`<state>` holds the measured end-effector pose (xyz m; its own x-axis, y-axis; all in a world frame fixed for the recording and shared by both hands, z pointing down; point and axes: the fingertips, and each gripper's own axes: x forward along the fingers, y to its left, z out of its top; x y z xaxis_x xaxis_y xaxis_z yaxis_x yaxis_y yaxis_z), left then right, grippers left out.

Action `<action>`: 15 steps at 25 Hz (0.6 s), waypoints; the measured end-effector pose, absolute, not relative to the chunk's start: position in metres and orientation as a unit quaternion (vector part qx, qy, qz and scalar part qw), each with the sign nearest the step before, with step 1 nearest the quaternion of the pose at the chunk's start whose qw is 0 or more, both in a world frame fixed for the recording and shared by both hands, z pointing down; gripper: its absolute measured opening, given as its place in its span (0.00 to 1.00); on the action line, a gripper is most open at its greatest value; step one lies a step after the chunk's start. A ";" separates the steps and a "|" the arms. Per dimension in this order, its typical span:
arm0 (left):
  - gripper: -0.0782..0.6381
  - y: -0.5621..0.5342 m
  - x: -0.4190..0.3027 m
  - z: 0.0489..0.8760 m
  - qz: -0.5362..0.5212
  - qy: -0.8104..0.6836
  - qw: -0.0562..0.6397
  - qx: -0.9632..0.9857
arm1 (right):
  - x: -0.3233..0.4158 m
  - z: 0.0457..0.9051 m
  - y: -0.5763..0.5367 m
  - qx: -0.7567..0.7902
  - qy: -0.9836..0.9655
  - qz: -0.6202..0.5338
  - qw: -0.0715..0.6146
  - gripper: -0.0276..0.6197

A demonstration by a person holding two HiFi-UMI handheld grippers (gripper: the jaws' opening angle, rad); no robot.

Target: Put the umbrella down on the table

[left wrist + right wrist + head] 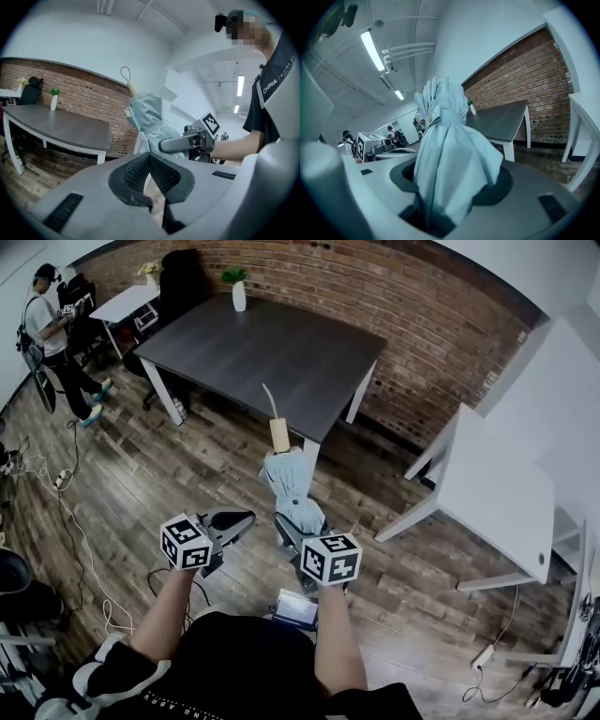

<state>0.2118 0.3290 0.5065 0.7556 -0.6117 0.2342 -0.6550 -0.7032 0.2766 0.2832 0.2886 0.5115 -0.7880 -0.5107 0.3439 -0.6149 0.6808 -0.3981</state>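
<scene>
Where the right claw [298, 525] closes, its own view is filled with pale blue cloth. The jaws pinch the folded umbrella [451, 154] by its loose lower canopy, which bulges over both pads.

Only the head view shows the rest. The umbrella runs away from that claw's tips in the air above the wooden floor [169, 474]. At its far end are a tan handle [279, 434] and a thin cord loop [269, 397]. The loop shows against the near corner of the dark table [272, 343], but I cannot tell whether it is over the top.

Just to that claw's left and level with it, the left claw [149, 158] has its meshed pads pressed together at the tips, with nothing between them. Its view alone gives the side-on look: the umbrella tilts upward from the right claw, with a band tied round the cloth. It also shows the holder's dark shirt [267, 117], where white capitals read "CHINA"; the smaller print beside them is too small to read.

Each claw carries a cube [330, 559] of black-and-white square patterns.

Beyond the claws, at the table's far end, a white vase [238, 294] with a green sprig stands before a brick wall [422, 315]. A white table [506, 493] is off to the right claw's right. Far to the left claw's left stands a person [47, 329].
</scene>
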 end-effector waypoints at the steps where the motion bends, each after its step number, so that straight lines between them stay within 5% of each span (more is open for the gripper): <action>1: 0.11 0.327 0.214 0.506 0.061 -0.346 0.173 0.920 | 0.285 0.512 0.286 0.307 -0.912 0.253 0.103 0.47; 15: 0.11 0.285 0.190 0.517 0.047 -0.349 0.185 0.917 | 0.270 0.526 0.245 0.312 -0.906 0.265 0.109 0.47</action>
<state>0.1897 0.2854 0.5173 0.7518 -0.6234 0.2148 -0.6579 -0.6877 0.3069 0.2700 0.2450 0.5258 -0.7823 -0.5070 0.3620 -0.6222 0.6650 -0.4131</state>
